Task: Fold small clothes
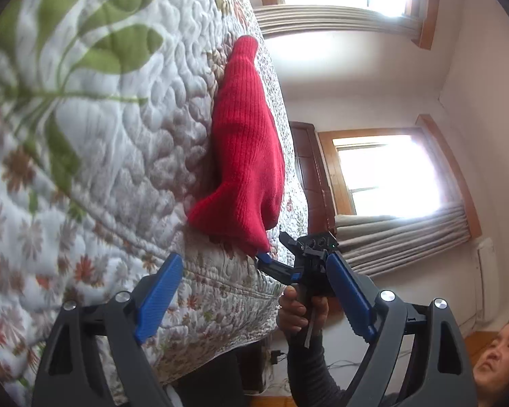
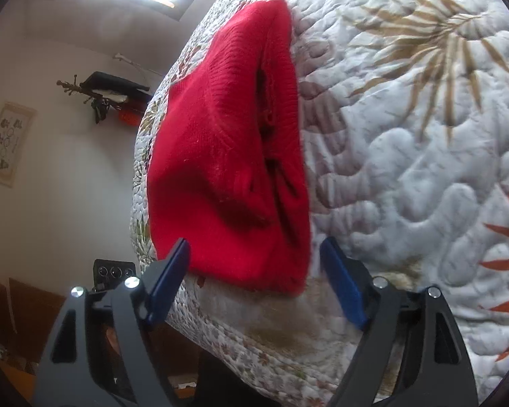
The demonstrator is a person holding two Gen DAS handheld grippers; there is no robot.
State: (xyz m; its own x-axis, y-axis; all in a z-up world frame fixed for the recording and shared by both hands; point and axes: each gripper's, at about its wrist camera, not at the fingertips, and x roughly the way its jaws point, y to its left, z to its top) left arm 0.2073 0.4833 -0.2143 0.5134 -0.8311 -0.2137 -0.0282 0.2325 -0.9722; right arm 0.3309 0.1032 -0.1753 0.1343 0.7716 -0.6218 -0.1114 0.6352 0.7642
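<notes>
Partly folded red ribbed knit garment (image 2: 227, 156) on the floral quilted bed (image 2: 407, 169), ahead of both grippers; left gripper (image 1: 251, 291) and right gripper (image 2: 254, 281) spread apart, empty. Further folds apparently left.

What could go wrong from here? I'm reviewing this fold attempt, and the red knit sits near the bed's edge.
1. The red knit lies by the edge of the quilt; a pull toward the person could drag it off.
2. It is bunched in layers, so the open right gripper may pinch only some.
3. The open left gripper is close by; the two could collide.
</notes>
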